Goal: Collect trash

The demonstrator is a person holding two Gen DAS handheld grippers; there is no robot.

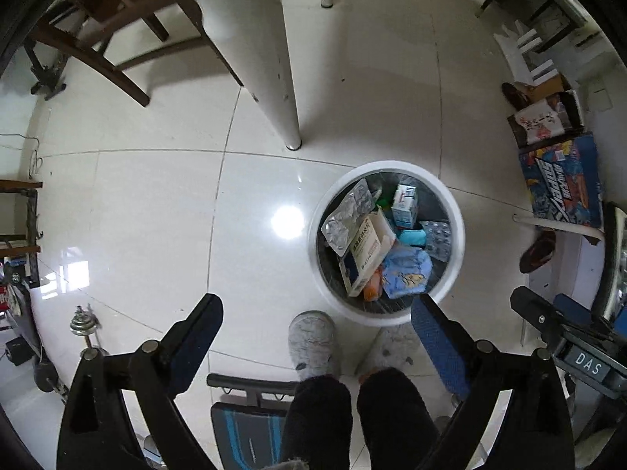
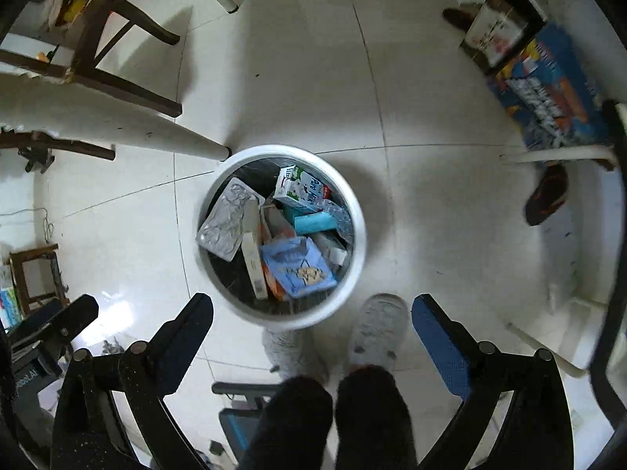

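Observation:
A round white trash bin (image 1: 456,231) (image 2: 360,235) with a dark liner stands on the tiled floor. It holds several pieces of trash: a silver blister sheet (image 1: 348,211) (image 2: 229,219), a white medicine box (image 1: 364,254), a milk carton (image 2: 299,188), a blue packet (image 1: 405,272) (image 2: 298,268) and a teal item (image 2: 315,222). My left gripper (image 1: 317,313) points down, open and empty, with the bin just beyond its right finger. My right gripper (image 2: 313,309) hangs open and empty above the bin's near rim. The right gripper's dark body (image 1: 548,321) shows in the left wrist view.
A person's dark trouser legs and grey slippers (image 1: 313,340) (image 2: 378,325) stand beside the bin. White table legs (image 1: 274,78) (image 2: 188,143), brown wooden chairs (image 1: 98,39) (image 2: 102,58), colourful boxes (image 1: 560,184) (image 2: 548,90), a shoe (image 2: 546,196) and a dumbbell (image 1: 84,329) surround the floor.

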